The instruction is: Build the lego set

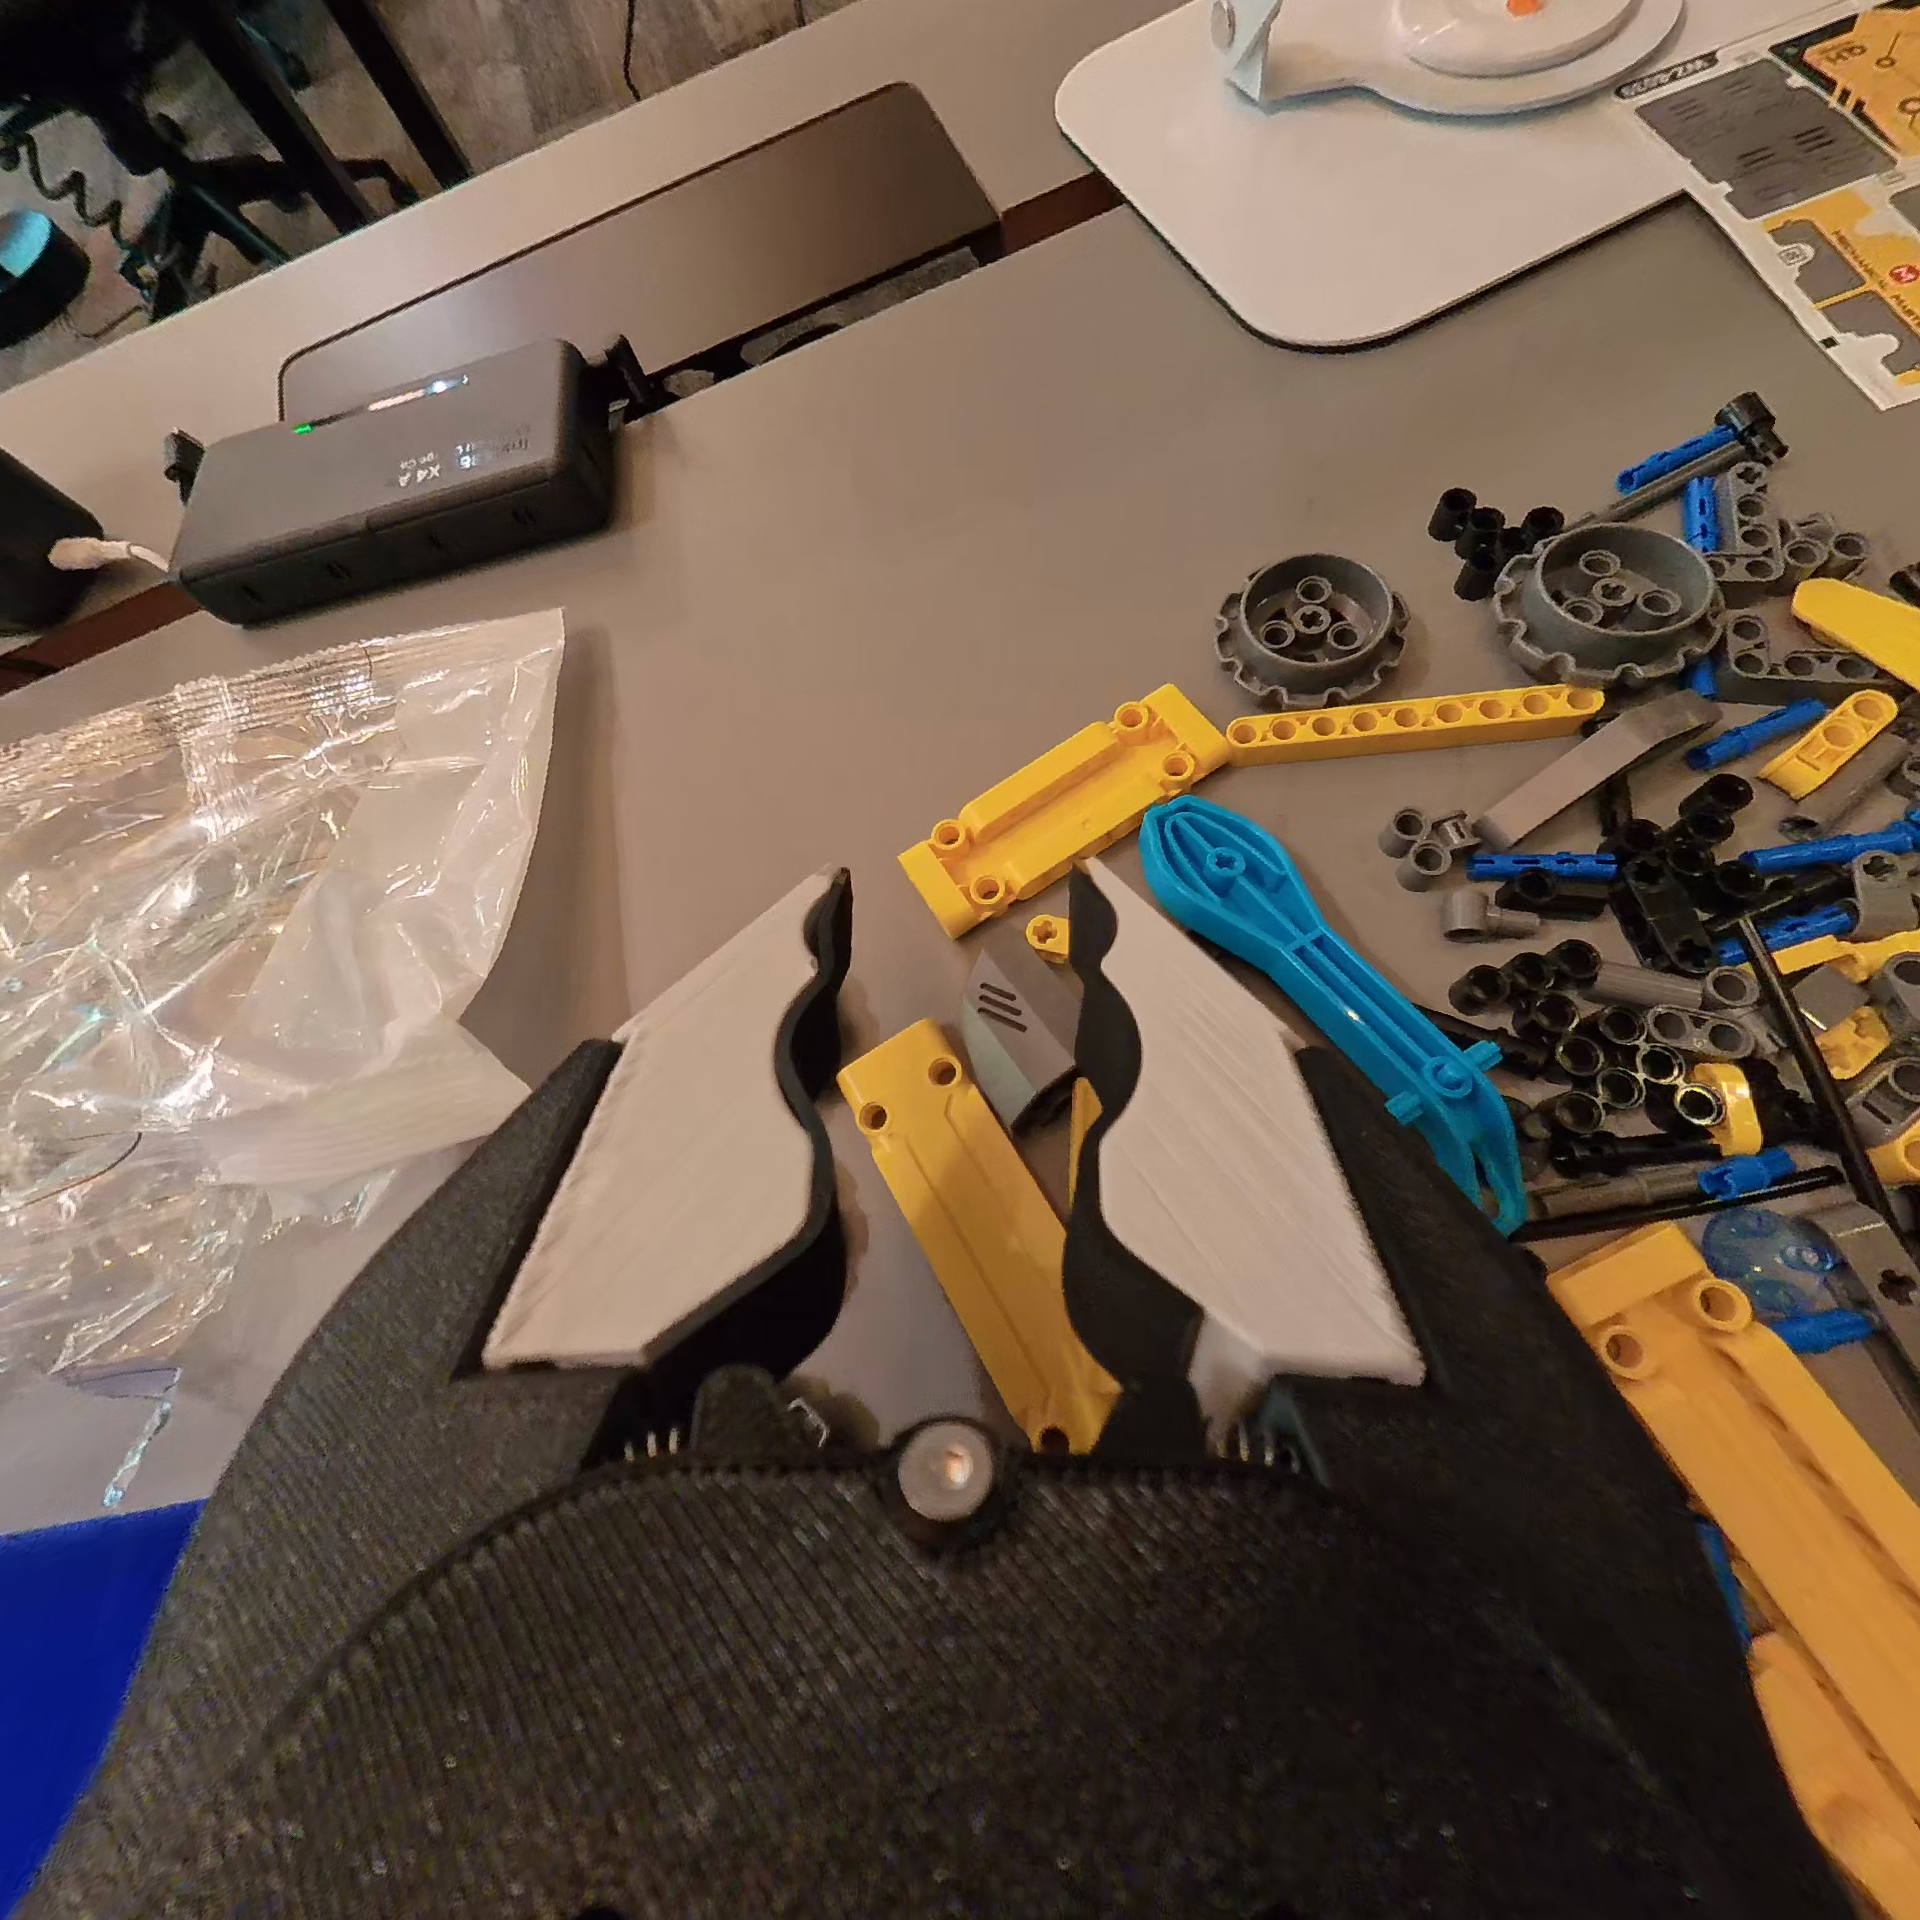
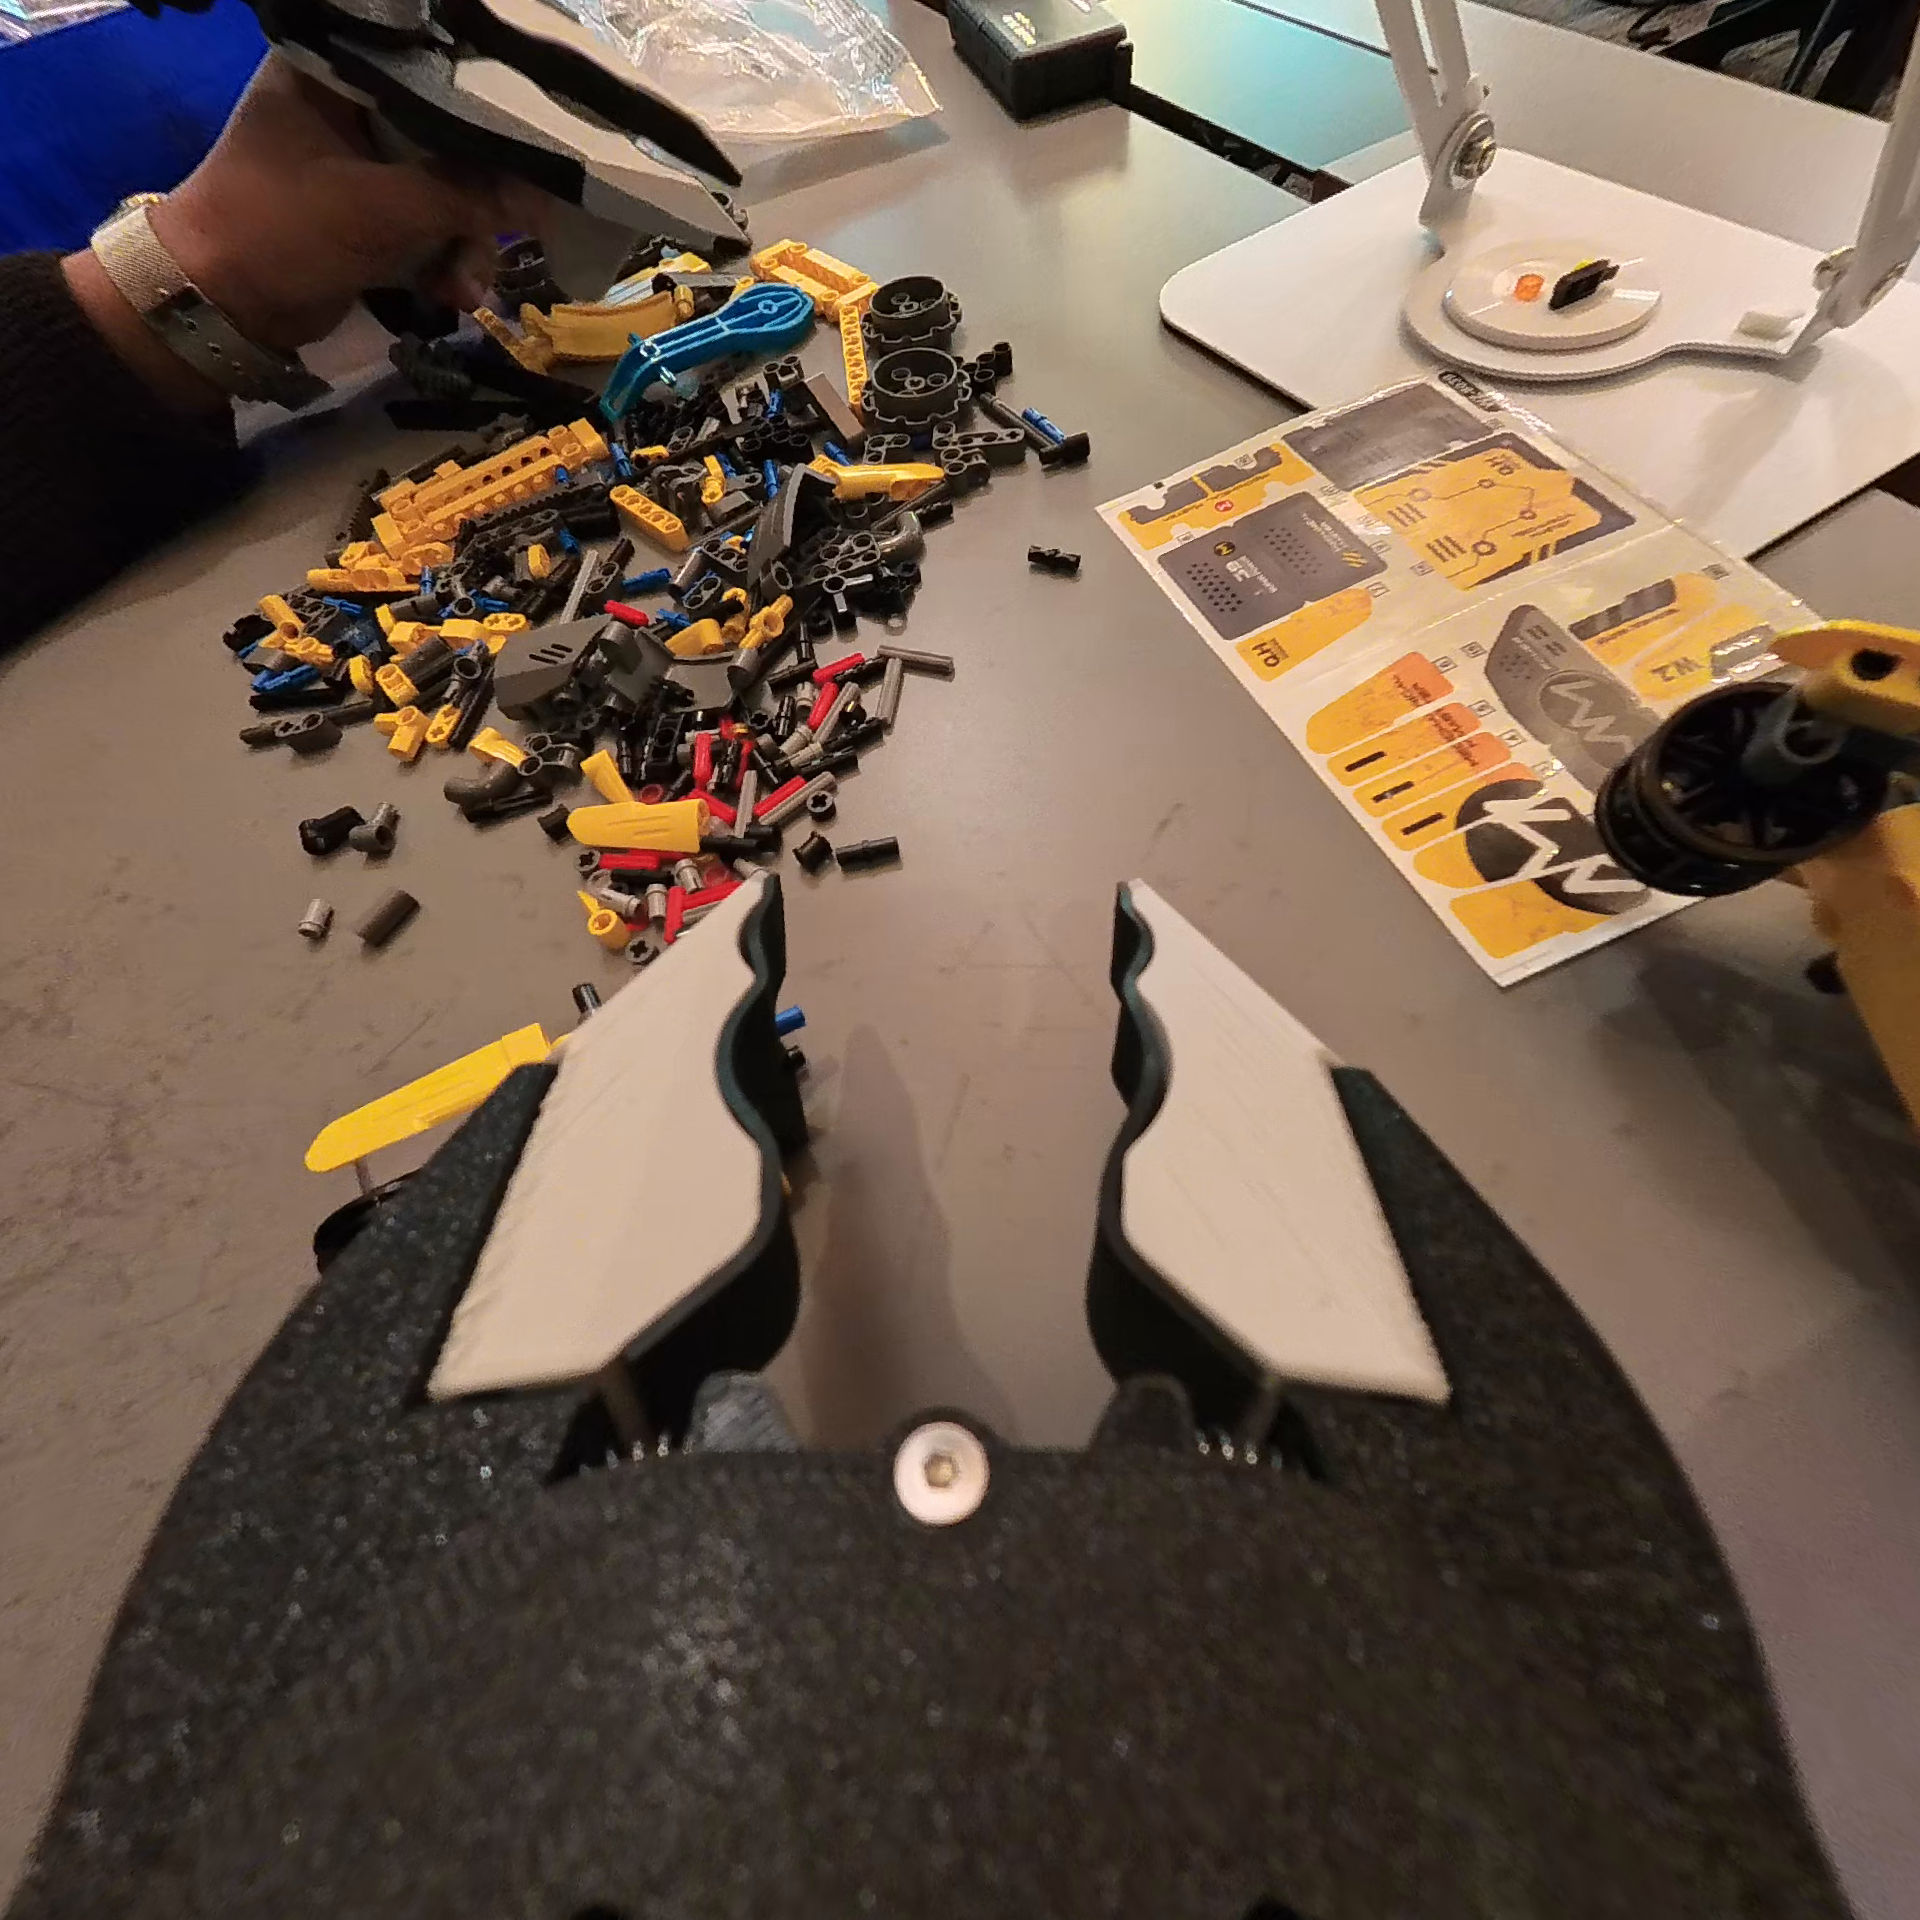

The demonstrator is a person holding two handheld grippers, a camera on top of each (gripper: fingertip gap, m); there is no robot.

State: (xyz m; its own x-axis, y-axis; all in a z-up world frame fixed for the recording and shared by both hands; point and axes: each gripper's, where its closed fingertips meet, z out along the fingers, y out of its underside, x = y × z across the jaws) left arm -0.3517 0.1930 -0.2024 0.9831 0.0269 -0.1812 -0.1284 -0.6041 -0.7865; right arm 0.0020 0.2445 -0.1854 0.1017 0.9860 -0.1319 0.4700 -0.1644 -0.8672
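Observation:
My left gripper [image 1: 961,883] is open and empty, hovering over the near edge of a pile of building-toy parts. Between its fingers lie a long yellow panel [image 1: 977,1236] and a small grey sloped piece [image 1: 1013,1023]. A turquoise separator tool [image 1: 1340,997] lies just right of its right finger. A yellow plate [image 1: 1060,805] and a yellow holed beam [image 1: 1413,717] lie just ahead. My right gripper [image 2: 943,899] is open and empty above bare grey table, with the pile [image 2: 623,582] ahead to its left. The left gripper also shows in the right wrist view [image 2: 582,135], held by a hand.
A clear plastic bag [image 1: 239,894] and a black box with a green light [image 1: 395,488] lie left. Two grey gear wheels [image 1: 1311,623] sit ahead. A sticker sheet [image 2: 1455,665], a white stand base [image 2: 1538,301] and a partly built yellow model with a black wheel [image 2: 1766,779] are to the right. The gap from one gripper's tips to the other's is roughly 35 cm.

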